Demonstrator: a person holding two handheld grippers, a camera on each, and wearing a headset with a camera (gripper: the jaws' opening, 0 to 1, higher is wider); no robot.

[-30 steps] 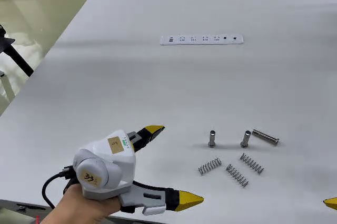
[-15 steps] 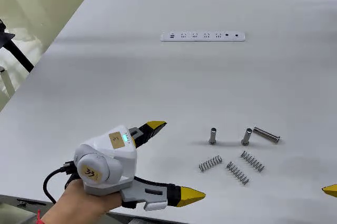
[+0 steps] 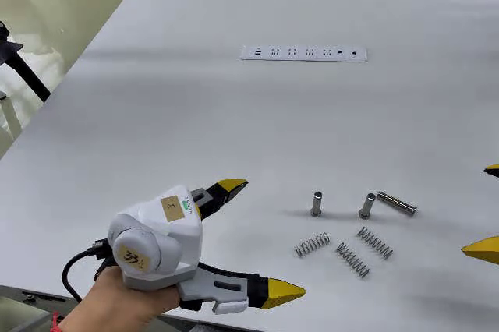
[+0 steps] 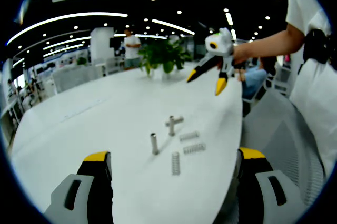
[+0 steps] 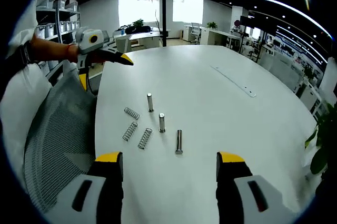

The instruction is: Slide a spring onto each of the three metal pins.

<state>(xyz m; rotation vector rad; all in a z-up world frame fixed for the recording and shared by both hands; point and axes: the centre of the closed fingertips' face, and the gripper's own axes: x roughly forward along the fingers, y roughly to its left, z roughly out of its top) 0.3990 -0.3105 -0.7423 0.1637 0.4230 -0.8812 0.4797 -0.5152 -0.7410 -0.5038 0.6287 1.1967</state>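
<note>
Two short metal pins [image 3: 316,203] [image 3: 366,206] stand upright on the white table [image 3: 195,114], and a longer third pin [image 3: 396,203] lies flat just right of them. Three loose springs [image 3: 312,245] [image 3: 352,259] [image 3: 374,242] lie in front of the pins. My left gripper [image 3: 259,238] is open and holds nothing, a little left of the springs. My right gripper [image 3: 488,209] is open at the right edge, its yellow tips apart. The left gripper view has the pins [image 4: 154,143] and springs [image 4: 175,163] ahead of the jaws. In the right gripper view they lie ahead too, pins [image 5: 162,122] beside springs [image 5: 129,130].
A white power strip [image 3: 304,53] lies flat farther back on the table. The table's near edge runs just below my left hand. A chair's mesh back [image 5: 58,129] stands by the table edge, and a person stands far off [image 4: 131,45].
My right gripper's yellow tips have come farther into the head view from the right, both now showing. The left gripper, pins and springs have stayed put.
</note>
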